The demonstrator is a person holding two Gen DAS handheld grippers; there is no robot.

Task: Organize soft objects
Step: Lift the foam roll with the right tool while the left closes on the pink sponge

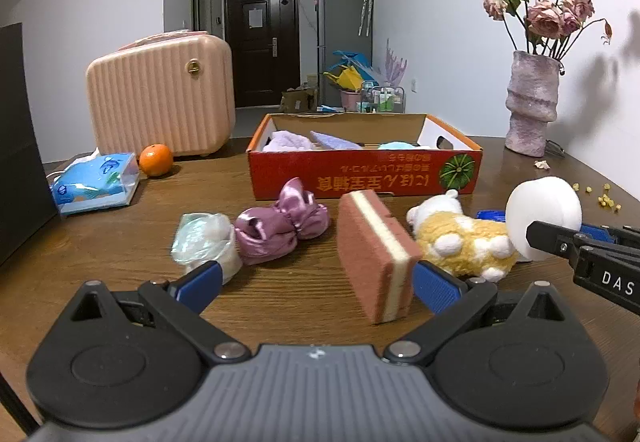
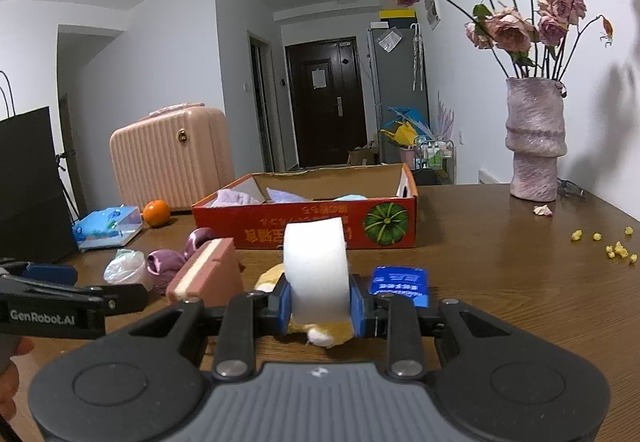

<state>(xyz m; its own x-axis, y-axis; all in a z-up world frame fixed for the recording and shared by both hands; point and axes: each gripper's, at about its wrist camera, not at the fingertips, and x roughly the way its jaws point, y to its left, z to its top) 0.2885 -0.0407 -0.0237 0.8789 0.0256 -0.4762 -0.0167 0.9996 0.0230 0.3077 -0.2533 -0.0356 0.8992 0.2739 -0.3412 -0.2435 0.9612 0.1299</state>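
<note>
My right gripper (image 2: pixel 320 302) is shut on a white foam piece (image 2: pixel 316 274), held above the table in front of the red cardboard box (image 2: pixel 320 228); the piece also shows in the left wrist view (image 1: pixel 542 216). My left gripper (image 1: pixel 316 286) is open and low over the table, with a pink-and-cream sponge (image 1: pixel 374 258) standing against its right finger (image 1: pixel 436 288). On the table lie a yellow-and-white plush toy (image 1: pixel 464 242), a purple satin scrunchie (image 1: pixel 280 228) and a pale bagged bundle (image 1: pixel 204 242). The box (image 1: pixel 360 172) holds several soft cloth items.
A pink ribbed case (image 1: pixel 160 98), an orange (image 1: pixel 156 160) and a blue tissue pack (image 1: pixel 96 184) stand at the back left. A vase of dried roses (image 1: pixel 532 102) stands at the back right. A blue packet (image 2: pixel 400 284) lies by the plush. Yellow crumbs (image 2: pixel 618 250) lie right.
</note>
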